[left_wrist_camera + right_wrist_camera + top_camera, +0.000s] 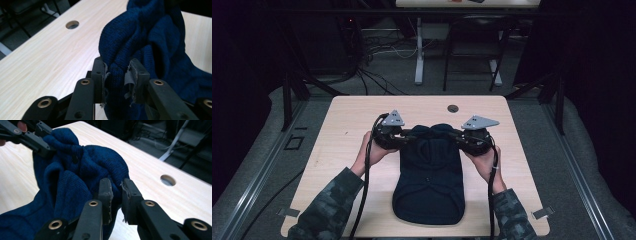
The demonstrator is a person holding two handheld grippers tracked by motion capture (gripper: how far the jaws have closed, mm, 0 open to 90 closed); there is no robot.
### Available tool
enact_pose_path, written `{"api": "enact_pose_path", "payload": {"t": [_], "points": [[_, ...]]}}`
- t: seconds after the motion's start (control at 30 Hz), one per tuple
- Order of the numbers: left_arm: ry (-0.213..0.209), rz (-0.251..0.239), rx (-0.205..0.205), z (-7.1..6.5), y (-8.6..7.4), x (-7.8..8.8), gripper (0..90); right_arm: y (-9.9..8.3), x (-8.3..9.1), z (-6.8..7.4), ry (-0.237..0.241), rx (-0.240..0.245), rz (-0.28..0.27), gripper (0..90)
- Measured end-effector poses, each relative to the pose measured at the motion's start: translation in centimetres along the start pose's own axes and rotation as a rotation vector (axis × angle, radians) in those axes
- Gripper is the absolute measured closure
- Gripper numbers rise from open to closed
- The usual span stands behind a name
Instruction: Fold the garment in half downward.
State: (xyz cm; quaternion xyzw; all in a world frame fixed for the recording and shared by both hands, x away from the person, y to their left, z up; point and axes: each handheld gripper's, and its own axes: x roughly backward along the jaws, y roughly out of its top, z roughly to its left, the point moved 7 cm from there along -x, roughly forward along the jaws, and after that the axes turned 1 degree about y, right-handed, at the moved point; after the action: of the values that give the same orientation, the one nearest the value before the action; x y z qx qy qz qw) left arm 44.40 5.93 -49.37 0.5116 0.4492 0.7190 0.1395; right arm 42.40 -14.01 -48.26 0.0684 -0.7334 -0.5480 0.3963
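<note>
- A dark blue knitted garment (428, 175) lies in the middle of the light wooden table (342, 130), with its long side running from the near edge toward the far edge.
- The near part of the garment lies flat and wide on the table; the far part is bunched up and lifted a little between the two grippers.
- The left gripper (408, 136) is at the far left corner of the garment, held by the person's left hand (371, 150).
- In the left gripper view, the left gripper (117, 75) has its jaws closed on a thick fold of the blue knit, and the pads press on the cloth from both sides.
- The right gripper (456, 135) is at the far right corner of the garment, held by the person's right hand (484, 159).
- In the right gripper view, the right gripper (117, 195) has its jaws closed on a fold of the same cloth, with only a narrow gap filled by the knit.
- The two grippers point toward each other across the far end of the garment, and the cloth hangs in folds between them.
- A round hole (453, 108) is in the table beyond the garment, near the far edge and a little to the right.
- A black cable (364, 190) runs from the left gripper along the left forearm toward the near side.
</note>
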Motion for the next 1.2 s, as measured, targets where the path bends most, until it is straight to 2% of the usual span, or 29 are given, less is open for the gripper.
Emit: {"api": "enact_pose_path", "payload": {"t": [0.13, 0.27, 0.3, 0.53, 0.63, 0.73, 0.87, 0.9, 0.97, 1.03, 1.17, 1.2], "points": [[0.007, 0.005, -0.014, -0.1, 0.0, 0.2, 69.5, 0.1, -0.1, 0.2, -0.007, 0.012, -0.014, 79.1], [0.038, -0.022, -0.027, 0.1, 0.3, 0.5, 70.8, 0.0, 0.1, 0.1, 0.006, 0.020, -0.008, 78.3], [0.047, -0.027, -0.036, 0.2, 0.4, 0.6, 71.0, 0.0, 0.1, 0.1, 0.018, 0.008, -0.006, 77.8], [0.086, -0.025, -0.087, -0.1, 0.9, 0.8, 71.5, -0.2, 0.0, -0.3, 0.066, -0.034, 0.077, 74.5], [0.091, -0.031, -0.097, -0.2, 1.3, 0.8, 71.5, -0.2, 0.0, -0.5, 0.040, -0.029, 0.075, 77.2], [0.101, -0.035, -0.102, 0.1, 1.9, 0.9, 71.4, 0.4, 0.2, -0.5, -0.022, 0.001, 0.032, 79.1], [0.122, -0.056, -0.112, 0.6, 2.9, 1.5, 71.3, 1.4, 0.4, -0.6, -0.073, 0.037, -0.020, 79.5], [0.115, -0.055, -0.110, 0.5, 3.0, 1.6, 71.1, 1.6, 0.5, -0.6, -0.083, 0.043, -0.036, 79.5], [0.060, -0.017, -0.109, 0.3, 2.5, 1.5, 70.0, 1.6, 0.6, -0.5, -0.086, 0.063, -0.036, 79.6], [0.016, 0.026, -0.080, 0.1, 1.7, 1.1, 67.9, 1.4, 0.5, -0.2, -0.087, 0.077, -0.042, 79.6], [-0.014, 0.067, -0.050, 0.1, 0.4, 0.3, 65.6, 0.8, 0.2, 0.4, -0.088, 0.102, -0.047, 79.7], [-0.015, 0.071, -0.048, 0.1, 0.2, 0.1, 65.6, 0.7, 0.1, 0.4, -0.086, 0.108, -0.034, 79.7]]}}
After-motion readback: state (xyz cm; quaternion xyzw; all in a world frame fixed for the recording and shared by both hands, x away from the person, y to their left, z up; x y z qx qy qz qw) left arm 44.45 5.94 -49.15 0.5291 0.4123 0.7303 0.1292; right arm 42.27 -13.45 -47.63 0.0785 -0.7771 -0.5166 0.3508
